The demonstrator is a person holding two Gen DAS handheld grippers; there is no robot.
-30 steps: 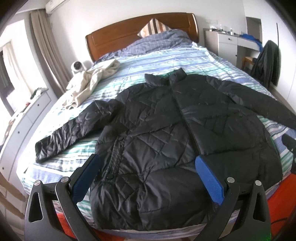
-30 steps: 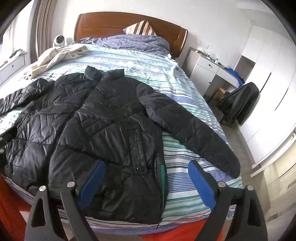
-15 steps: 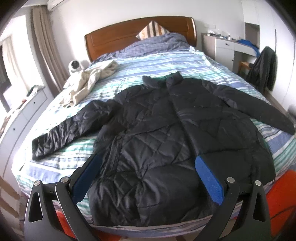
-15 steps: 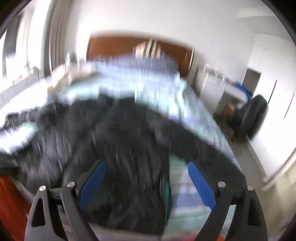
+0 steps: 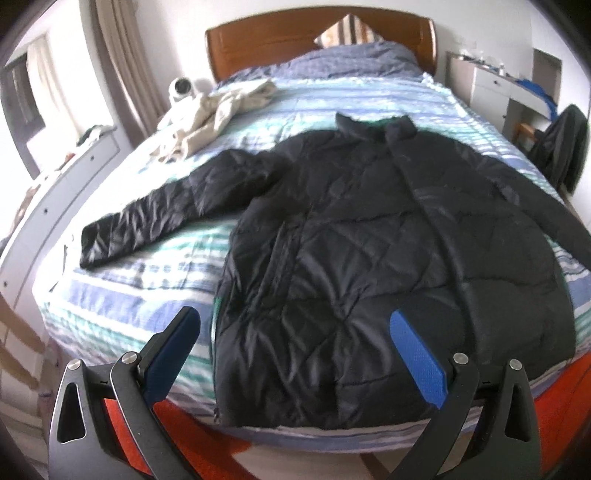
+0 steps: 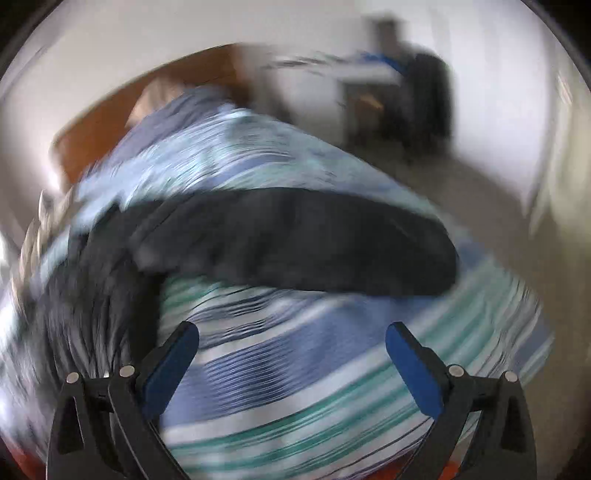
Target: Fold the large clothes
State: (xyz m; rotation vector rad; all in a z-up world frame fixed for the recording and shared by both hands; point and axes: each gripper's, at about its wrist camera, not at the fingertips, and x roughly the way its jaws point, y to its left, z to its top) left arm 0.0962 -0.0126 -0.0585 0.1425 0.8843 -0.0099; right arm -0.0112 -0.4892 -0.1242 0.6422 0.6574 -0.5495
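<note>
A black quilted jacket [image 5: 388,258] lies flat and face up on the striped bed, both sleeves spread out. Its left sleeve [image 5: 166,218] reaches toward the bed's left edge. My left gripper [image 5: 295,339] is open and empty, held above the jacket's hem at the foot of the bed. The right wrist view is motion-blurred. It shows the jacket's right sleeve [image 6: 303,240] lying across the bedspread. My right gripper [image 6: 291,350] is open and empty, over the striped bedspread just in front of that sleeve.
A beige garment [image 5: 218,110] lies crumpled at the bed's far left, near a small white camera [image 5: 181,86]. A wooden headboard [image 5: 295,33] and pillows are at the back. A white dresser [image 5: 495,88] and a dark bag [image 5: 561,147] stand to the right.
My right gripper has swung quickly to the right, from over the jacket's body to the right sleeve. My left gripper has shifted slightly left. Both stay open.
</note>
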